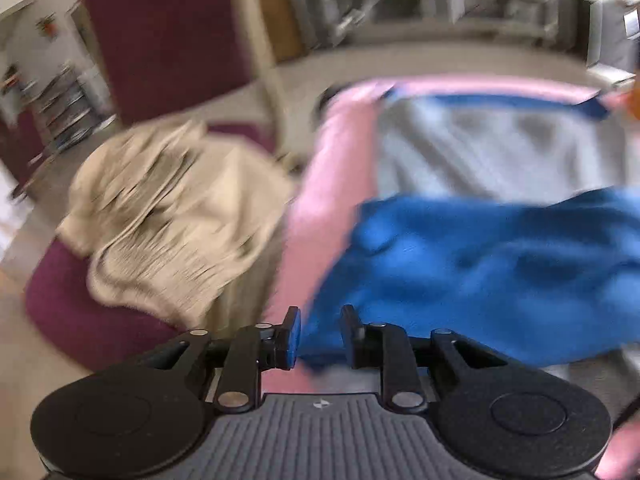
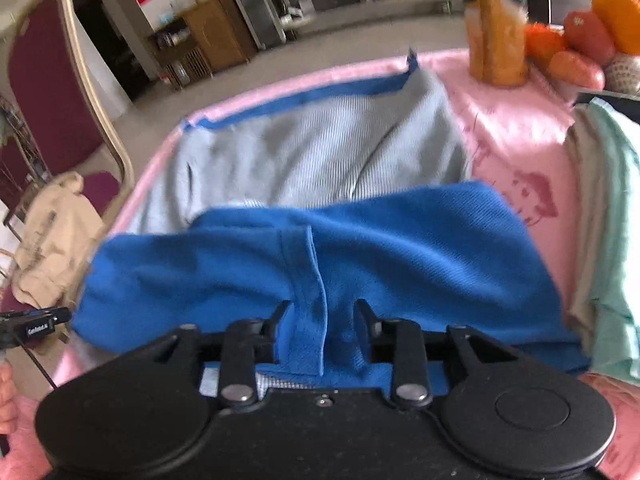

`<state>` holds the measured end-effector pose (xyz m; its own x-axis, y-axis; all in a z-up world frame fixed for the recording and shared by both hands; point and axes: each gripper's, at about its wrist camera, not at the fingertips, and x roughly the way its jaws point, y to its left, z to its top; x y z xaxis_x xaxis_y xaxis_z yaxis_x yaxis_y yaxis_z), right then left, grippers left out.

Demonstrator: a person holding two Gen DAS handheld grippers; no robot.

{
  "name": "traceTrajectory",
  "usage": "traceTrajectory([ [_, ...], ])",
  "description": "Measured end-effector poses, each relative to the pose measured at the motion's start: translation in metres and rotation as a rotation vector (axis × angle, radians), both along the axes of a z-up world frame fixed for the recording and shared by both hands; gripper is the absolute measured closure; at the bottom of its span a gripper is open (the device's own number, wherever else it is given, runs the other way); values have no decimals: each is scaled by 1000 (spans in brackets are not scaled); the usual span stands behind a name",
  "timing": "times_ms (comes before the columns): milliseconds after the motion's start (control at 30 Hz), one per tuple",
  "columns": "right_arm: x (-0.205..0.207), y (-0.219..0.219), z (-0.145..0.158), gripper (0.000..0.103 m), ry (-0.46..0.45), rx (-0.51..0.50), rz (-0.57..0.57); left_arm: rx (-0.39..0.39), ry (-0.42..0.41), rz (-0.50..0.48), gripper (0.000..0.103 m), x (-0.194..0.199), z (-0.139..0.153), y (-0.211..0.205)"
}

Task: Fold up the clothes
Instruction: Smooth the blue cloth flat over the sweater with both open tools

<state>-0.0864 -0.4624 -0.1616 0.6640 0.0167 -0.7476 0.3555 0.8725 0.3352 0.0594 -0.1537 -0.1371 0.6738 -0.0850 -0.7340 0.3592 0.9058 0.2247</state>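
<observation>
Both tongs sit at the near hem of a blue garment (image 2: 360, 248) whose grey inner face (image 2: 320, 152) lies spread on a pink-covered worktop (image 2: 516, 136). My left tongs (image 1: 319, 332) stand partly open at the garment's left near corner; blue cloth fills the gap between the jaws, yet motion blur keeps me from telling whether the pads press on it. My right tongs (image 2: 322, 320) are likewise parted a little, with a bunched fold and seam of the blue cloth standing between the jaws; the cloth looks gathered there, but I cannot tell from this view whether it is clamped or merely lying in the gap.

Progress: the near portion of the garment is turned over onto the grey inner side, so that a blue band covers roughly the near half while the far hem, edged in blue, remains flat. I judge this to be the first fold, in hand and not yet laid smooth. Further folds and squaring of the edges appear to remain.

Surroundings: a pale green folded item (image 2: 612, 216) rests at the right edge of the worktop, which suggests earlier pieces are done. A beige garment (image 1: 168, 216) heaped on a maroon chair (image 1: 80, 304) at left seems to await folding. Fruit (image 2: 588, 36) stands at the far right.
</observation>
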Motion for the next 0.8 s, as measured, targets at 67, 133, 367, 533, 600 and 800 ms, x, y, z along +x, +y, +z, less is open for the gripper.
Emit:
traceTrajectory([
  [67,1,-1,6,73,-56,13,-22,-53,-4,-95,79,-12,2,-13],
  [133,7,3,9,93,-104,11,-4,-59,-11,-173,76,-22,-1,-32],
  [367,61,-19,-22,92,-114,307,28,-80,149,-321,77,-25,-42,-75],
  [533,70,-44,-55,100,-48,261,-160,-56,137,-325,66,-27,-47,-79],
  [600,68,-42,-53,98,-60,252,-168,-63,134,-309,66,-26,-45,-76],
  [800,30,-29,-6,83,-137,195,-107,-133,80,-250,74,-38,-11,-45],
])
